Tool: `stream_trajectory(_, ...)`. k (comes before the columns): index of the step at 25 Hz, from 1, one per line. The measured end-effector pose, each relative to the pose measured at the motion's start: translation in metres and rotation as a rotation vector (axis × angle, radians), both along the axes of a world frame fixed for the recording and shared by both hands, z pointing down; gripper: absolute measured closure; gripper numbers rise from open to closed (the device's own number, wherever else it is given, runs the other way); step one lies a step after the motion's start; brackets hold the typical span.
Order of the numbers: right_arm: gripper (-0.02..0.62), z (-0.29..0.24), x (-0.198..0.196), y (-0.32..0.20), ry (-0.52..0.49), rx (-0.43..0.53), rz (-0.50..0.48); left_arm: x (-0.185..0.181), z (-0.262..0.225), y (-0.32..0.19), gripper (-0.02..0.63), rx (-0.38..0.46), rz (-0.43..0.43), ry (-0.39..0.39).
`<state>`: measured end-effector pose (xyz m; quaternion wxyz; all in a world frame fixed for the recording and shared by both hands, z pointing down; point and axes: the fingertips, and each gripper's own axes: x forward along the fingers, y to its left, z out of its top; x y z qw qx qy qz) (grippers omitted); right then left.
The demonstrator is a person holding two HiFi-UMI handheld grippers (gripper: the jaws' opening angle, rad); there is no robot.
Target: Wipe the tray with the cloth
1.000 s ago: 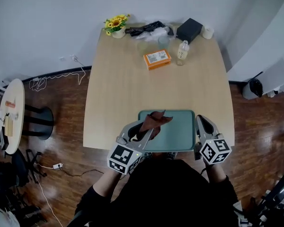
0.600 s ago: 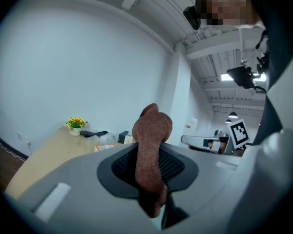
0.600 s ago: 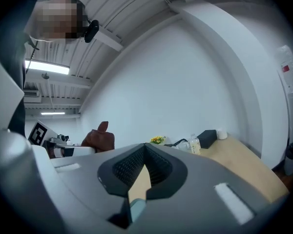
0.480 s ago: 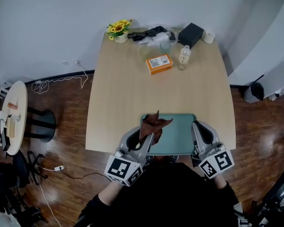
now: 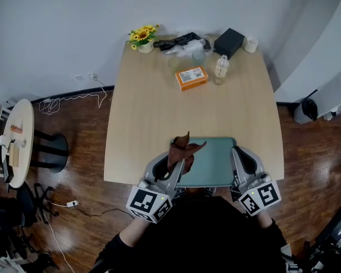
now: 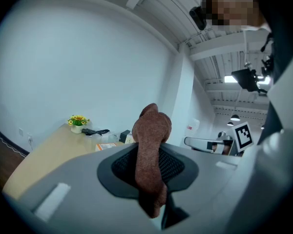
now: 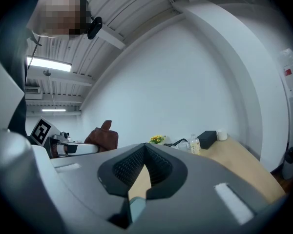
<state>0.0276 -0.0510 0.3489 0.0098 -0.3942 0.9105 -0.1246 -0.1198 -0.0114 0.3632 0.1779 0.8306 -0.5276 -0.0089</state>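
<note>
While the left gripper (image 5: 174, 165) is clamping the brown cloth (image 5: 183, 148) over the near-left corner of the green tray (image 5: 216, 164), the right gripper (image 5: 240, 154) (jaws together, empty) is hovering by its right edge.

Person: black long-sleeved top (image 5: 199, 235). Left gripper (image 5: 176, 162) & right gripper (image 5: 239, 154): rounded grey plastic shells w/ black hollows on top. Ea. carries a white marker cube (image 5: 148, 203) w/ black square patterns at the rear. Pads (image 6: 175, 165) black, fine-ribbed; pale rectangular strips on the shells.
</note>
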Motion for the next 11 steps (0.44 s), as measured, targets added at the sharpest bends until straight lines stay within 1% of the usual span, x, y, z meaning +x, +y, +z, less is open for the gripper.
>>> stream_trajectory(11, 0.594, 0.0004, 0.0015, 0.0021, 0.007, -0.002, 0.007, 0.0024, -0.0002, 0.0031, 0.541, 0.008, 0.013, -0.010)
